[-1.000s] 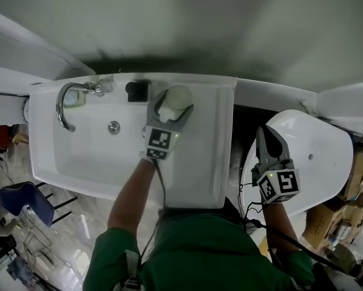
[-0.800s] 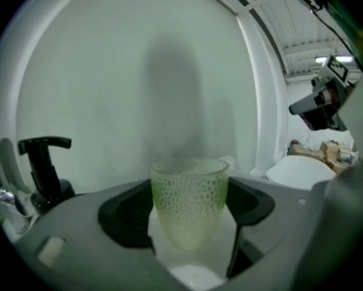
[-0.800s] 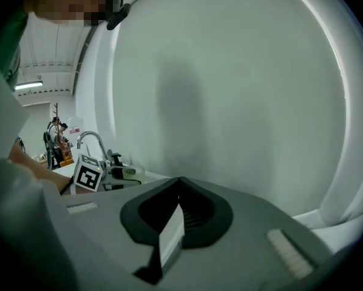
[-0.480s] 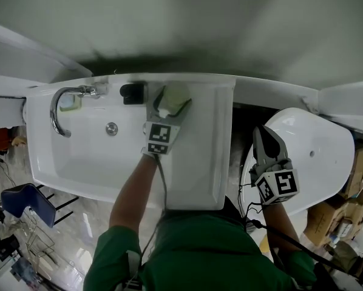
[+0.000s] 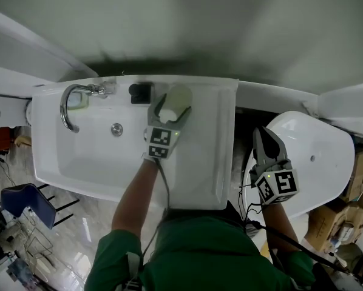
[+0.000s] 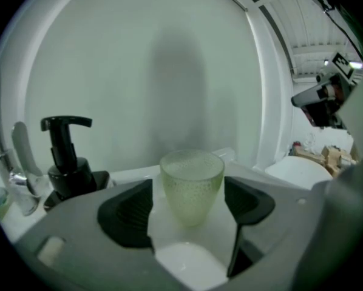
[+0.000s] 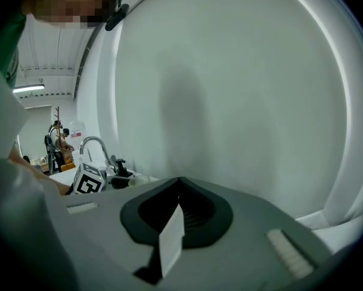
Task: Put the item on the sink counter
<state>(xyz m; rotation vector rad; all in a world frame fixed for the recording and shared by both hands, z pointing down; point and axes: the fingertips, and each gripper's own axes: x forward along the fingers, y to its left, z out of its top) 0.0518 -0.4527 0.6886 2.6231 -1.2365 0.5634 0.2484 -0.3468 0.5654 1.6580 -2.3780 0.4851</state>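
White sink (image 5: pixel 90 157), seen from my head view, with its flat sink counter (image 5: pixel 209 156) on the right side of the basin. A white oval fixture (image 5: pixel 318 156) stands apart further right, and my right gripper (image 5: pixel 261 137) hangs over it with jaws pressed together on nothing. My left gripper (image 5: pixel 170 111) reaches to the rear of the counter. A chrome faucet (image 5: pixel 67 107) arches over the basin, and a black pump dispenser (image 6: pixel 66 156) stands on the back ledge just left of the left gripper. The pale green textured cup (image 6: pixel 192 183) stands upright on the counter between the left jaws.

Change over the last second: very little. The left gripper has stayed at the same rear spot with the cup between its jaws. In the left gripper view the jaws are spread, with a gap showing on each side of the cup wall, so I read the cup as let go and resting on the counter. I judge the placing as good as done; what remains is to draw the left gripper straight back without brushing the cup
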